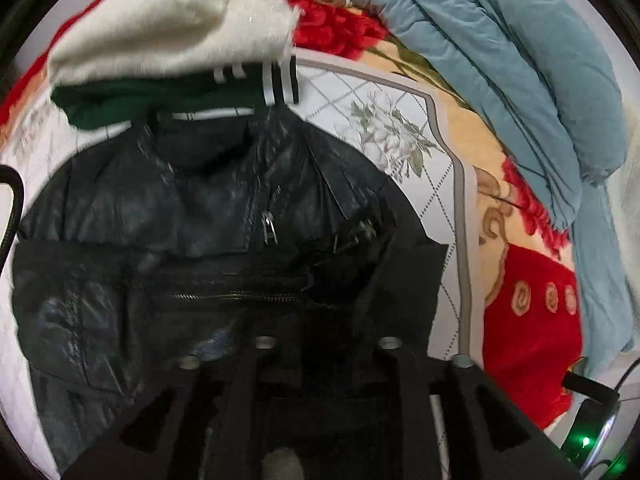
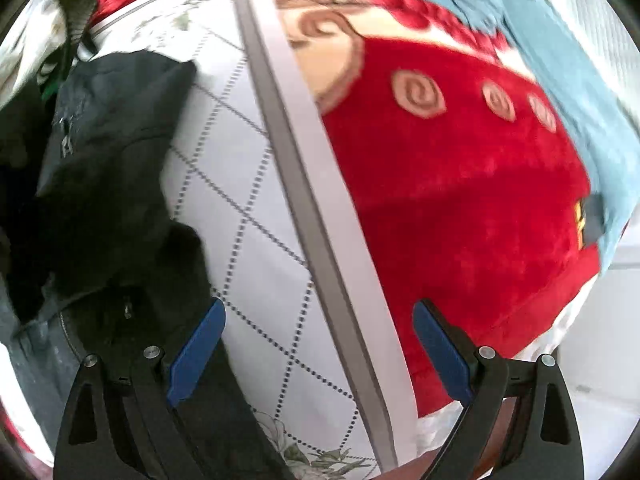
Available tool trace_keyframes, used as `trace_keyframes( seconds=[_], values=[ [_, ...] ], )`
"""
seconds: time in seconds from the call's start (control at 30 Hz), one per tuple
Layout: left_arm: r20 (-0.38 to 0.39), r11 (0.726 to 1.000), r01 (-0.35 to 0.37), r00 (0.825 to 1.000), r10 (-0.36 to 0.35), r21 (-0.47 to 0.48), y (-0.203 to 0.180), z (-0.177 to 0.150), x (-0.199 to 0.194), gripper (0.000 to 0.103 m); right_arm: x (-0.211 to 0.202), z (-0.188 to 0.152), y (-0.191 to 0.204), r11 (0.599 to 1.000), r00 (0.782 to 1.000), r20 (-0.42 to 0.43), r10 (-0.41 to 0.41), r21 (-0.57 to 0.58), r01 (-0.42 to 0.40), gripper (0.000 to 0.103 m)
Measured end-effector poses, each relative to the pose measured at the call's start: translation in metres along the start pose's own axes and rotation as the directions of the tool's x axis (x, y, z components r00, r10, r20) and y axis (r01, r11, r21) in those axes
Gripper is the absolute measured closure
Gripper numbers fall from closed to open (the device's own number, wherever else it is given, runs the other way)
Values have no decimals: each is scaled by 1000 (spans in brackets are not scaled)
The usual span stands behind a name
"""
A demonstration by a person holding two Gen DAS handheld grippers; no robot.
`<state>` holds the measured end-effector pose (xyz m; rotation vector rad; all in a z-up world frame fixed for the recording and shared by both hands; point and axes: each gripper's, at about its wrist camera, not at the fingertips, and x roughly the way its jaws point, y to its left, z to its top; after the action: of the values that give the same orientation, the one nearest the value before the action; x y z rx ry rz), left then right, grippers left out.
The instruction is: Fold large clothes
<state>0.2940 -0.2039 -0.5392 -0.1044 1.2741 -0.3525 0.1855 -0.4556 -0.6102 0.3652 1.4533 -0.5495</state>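
- One black jacket lies spread on the quilted white cover, zip up – we should square the hem before folding.
- Our left gripper sits over its lower edge; whether it grips, we cannot tell.
- Our right gripper hangs released, jacket at nine o'clock beside its left pad – red blanket at two.

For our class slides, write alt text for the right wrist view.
The right gripper hangs open over a white quilted sheet, nothing between its blue pads. A black jacket lies left; a red blanket lies right.
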Motion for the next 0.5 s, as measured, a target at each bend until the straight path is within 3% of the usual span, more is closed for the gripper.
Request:
trace_keyframes(
  seconds=[0.03,0.07,0.1,0.23,0.33,0.37,0.43,0.5],
  values=[
    [0,1000,12,1000,-12,-9,3,-1,-2,32,1,1,-7,1000,1000,-7,15,14,-15,7],
    [6,1000,18,1000,-18,-21,7,-1,-7,14,2,2,-12,999,999,-12,34,20,-34,7],
    [23,999,17,1000,-16,-27,10,-1,-13,4,3,4,-15,998,998,-14,58,25,-57,7],
    [66,998,-49,996,52,-51,35,1,-41,4,-1,9,-17,988,988,-25,154,33,-154,8],
    [69,986,-111,990,121,-127,66,-5,-55,4,-13,20,-14,953,954,-19,300,51,-299,34],
    [71,977,-141,986,153,-158,79,-9,-63,4,-16,25,-10,940,940,-25,340,49,-338,35],
    [73,953,-207,971,228,-220,106,-18,-80,4,-23,39,3,900,900,-22,435,41,-434,35],
    [61,907,-324,934,352,-270,137,-28,-93,4,-27,50,26,872,871,-21,490,15,-490,35]
  ],
)
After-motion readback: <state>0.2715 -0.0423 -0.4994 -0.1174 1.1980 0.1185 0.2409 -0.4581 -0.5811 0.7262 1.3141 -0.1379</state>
